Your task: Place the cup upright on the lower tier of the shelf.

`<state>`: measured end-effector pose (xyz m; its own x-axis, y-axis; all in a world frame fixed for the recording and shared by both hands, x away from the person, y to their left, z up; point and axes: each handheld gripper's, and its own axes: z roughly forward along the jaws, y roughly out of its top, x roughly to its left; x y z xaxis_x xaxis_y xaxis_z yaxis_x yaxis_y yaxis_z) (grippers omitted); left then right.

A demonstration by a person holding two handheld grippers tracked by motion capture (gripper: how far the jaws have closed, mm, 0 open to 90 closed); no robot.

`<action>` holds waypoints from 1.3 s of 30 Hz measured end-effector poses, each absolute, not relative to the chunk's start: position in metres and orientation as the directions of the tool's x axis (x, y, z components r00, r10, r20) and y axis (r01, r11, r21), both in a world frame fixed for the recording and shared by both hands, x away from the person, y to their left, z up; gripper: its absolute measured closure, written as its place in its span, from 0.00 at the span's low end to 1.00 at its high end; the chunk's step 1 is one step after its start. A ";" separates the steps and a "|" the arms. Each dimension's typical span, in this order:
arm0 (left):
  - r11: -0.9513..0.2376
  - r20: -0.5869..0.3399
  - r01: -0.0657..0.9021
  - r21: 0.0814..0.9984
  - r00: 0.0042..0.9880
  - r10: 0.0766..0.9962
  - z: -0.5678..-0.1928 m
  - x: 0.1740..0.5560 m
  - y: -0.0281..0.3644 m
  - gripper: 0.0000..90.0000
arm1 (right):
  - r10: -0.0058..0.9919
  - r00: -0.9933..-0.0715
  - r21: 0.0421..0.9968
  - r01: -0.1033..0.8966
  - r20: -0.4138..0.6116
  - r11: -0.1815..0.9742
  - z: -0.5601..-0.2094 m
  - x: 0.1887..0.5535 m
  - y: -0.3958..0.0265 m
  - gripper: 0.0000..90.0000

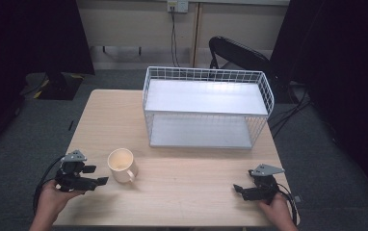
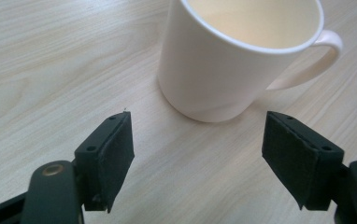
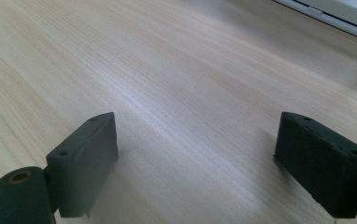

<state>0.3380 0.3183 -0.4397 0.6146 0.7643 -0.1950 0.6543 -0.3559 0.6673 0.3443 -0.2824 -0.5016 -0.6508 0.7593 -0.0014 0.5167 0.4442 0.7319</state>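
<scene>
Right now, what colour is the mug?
Cream-white, inside and out; the mug shows best in the left gripper view.

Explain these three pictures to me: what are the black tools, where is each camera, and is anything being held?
A person sits at a wooden table with a hand-held left gripper and right gripper, each with two black jaws. The wide picture comes from a camera overhead. The other two come from cameras riding on each gripper, looking along its jaws. On the table stand a cream mug and a white wire rack with two shelves. The left gripper points at the mug, jaws apart and short of it. The right gripper is open over bare wood. Nothing is held.
</scene>
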 end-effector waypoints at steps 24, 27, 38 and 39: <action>-0.355 -0.190 0.670 0.652 0.598 0.779 -0.404 0.358 0.306 0.29 | 0.760 -0.650 0.732 0.517 -0.001 0.443 -0.502 0.344 -0.282 0.14; -0.350 -0.193 0.671 0.654 0.594 0.781 -0.403 0.362 0.304 0.29 | 0.760 -0.650 0.732 0.517 -0.002 0.444 -0.502 0.344 -0.282 0.14; -0.352 -0.183 0.679 0.645 0.584 0.791 -0.402 0.376 0.293 0.29 | 0.761 -0.649 0.732 0.517 -0.002 0.443 -0.502 0.344 -0.282 0.14; -0.350 -0.184 0.679 0.645 0.583 0.792 -0.403 0.377 0.292 0.29 | 0.761 -0.649 0.732 0.517 -0.001 0.443 -0.502 0.344 -0.282 0.14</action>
